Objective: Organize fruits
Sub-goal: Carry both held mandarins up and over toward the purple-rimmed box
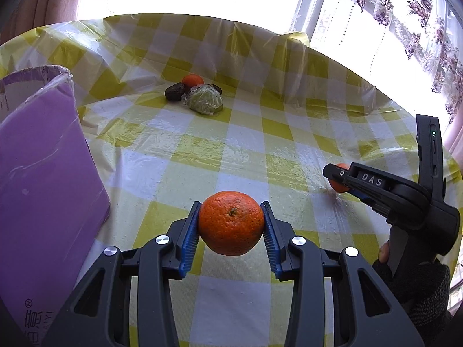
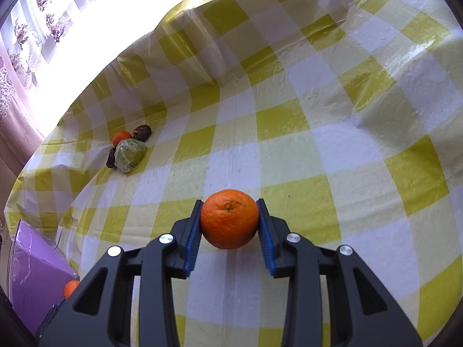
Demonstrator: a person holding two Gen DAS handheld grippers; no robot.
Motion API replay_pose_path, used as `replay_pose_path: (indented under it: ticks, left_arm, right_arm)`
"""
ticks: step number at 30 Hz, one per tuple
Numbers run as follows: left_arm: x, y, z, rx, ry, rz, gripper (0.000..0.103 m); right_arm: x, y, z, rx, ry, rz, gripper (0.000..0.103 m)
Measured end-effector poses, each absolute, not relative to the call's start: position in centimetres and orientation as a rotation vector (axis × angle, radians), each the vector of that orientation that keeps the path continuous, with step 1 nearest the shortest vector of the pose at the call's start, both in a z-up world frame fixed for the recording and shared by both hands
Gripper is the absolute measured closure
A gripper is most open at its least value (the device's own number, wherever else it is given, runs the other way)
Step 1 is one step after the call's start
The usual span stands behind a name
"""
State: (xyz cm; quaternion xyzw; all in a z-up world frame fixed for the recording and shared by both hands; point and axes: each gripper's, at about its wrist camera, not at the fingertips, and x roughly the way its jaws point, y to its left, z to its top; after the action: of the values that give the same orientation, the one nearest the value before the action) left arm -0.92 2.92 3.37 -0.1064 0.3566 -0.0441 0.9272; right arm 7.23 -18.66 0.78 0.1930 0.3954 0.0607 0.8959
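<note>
1. The left gripper (image 1: 231, 227) has its blue-padded jaws closed partway onto a round, pitted orange fruit (image 1: 231, 222), stem scar upward, held over the bench (image 1: 289, 144) covered in a yellow-and-white checked plastic cloth.
2. The right gripper (image 2: 230, 221) likewise has its jaws pressed against both sides of a second round orange fruit (image 2: 229, 219).
3. Toward the far edge of the bench lies a cluster: a plastic-wrapped green round fruit (image 1: 205, 99), a small orange fruit (image 1: 192, 80) behind it, and a dark brown wrinkled fruit (image 1: 174, 91) touching its side.
4. A purple cardboard box (image 1: 43, 159) stands at the left edge.
</note>
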Motion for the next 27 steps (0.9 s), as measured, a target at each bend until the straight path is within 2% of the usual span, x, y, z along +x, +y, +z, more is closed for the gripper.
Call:
replay_pose_path:
  ticks: [10,21,27]
  left_arm:
    - [-2.1,3.2,3.2,-0.212,0.738,-0.077,0.065]
    - [-7.0,3.8,3.2,-0.196,0.716,-0.077,0.065]
    - [-10.1,3.7,4.8,-0.155,0.568,-0.005,0.065]
  right_arm:
    - [-1.1,-15.7,1.1,0.313,0.796,0.155,0.067]
    - [-5.5,-14.0,1.3,0.260,0.805,0.198,0.067]
    - [-7.8,-14.0,2.8,0.265,0.681,0.213,0.067]
